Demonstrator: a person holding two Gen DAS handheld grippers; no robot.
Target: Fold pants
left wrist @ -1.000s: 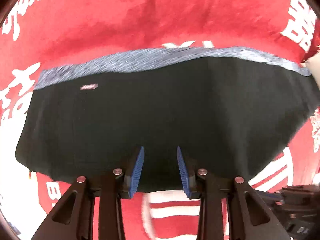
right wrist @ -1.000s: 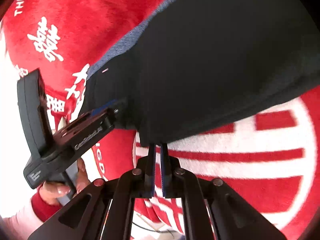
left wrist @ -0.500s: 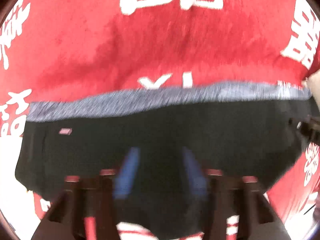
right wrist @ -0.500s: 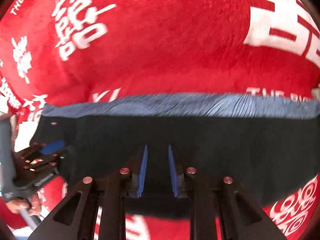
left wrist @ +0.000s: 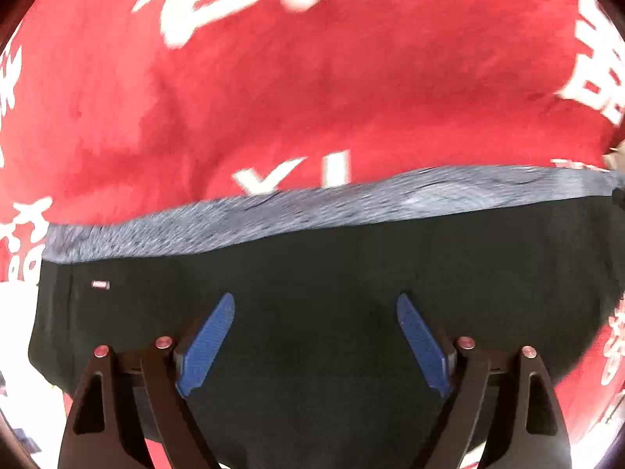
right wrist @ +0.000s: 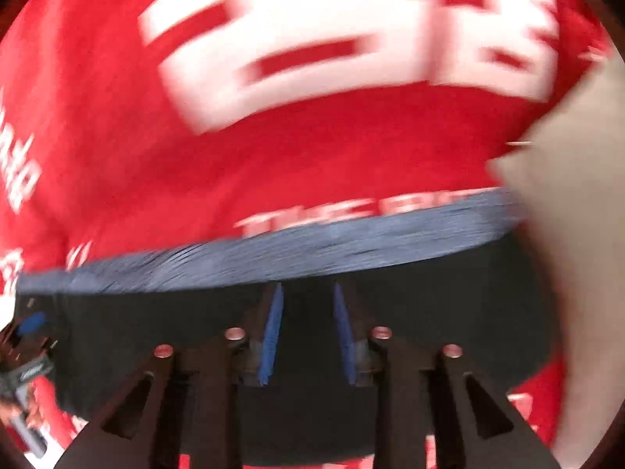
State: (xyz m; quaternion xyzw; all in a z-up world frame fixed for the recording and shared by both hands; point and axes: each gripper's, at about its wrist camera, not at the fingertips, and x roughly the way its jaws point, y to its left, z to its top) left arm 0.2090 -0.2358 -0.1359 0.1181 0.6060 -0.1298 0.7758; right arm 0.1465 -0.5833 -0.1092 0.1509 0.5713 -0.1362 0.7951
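Black pants (left wrist: 312,273) are seen across the lower half of the left view, on a red cloth (left wrist: 273,97); the left gripper (left wrist: 315,301) is opening wide, nothing held. In the right view, the pants (right wrist: 429,312) fill the lower frame; the right gripper (right wrist: 306,289) is opening narrowly, empty.

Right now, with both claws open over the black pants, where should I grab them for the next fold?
Judging from the layout, take the grey waistband edge, coming down from above. It lies flat and straight across the red blanket, its far side exposed. The left claw and right claw are opening, gripping nothing.
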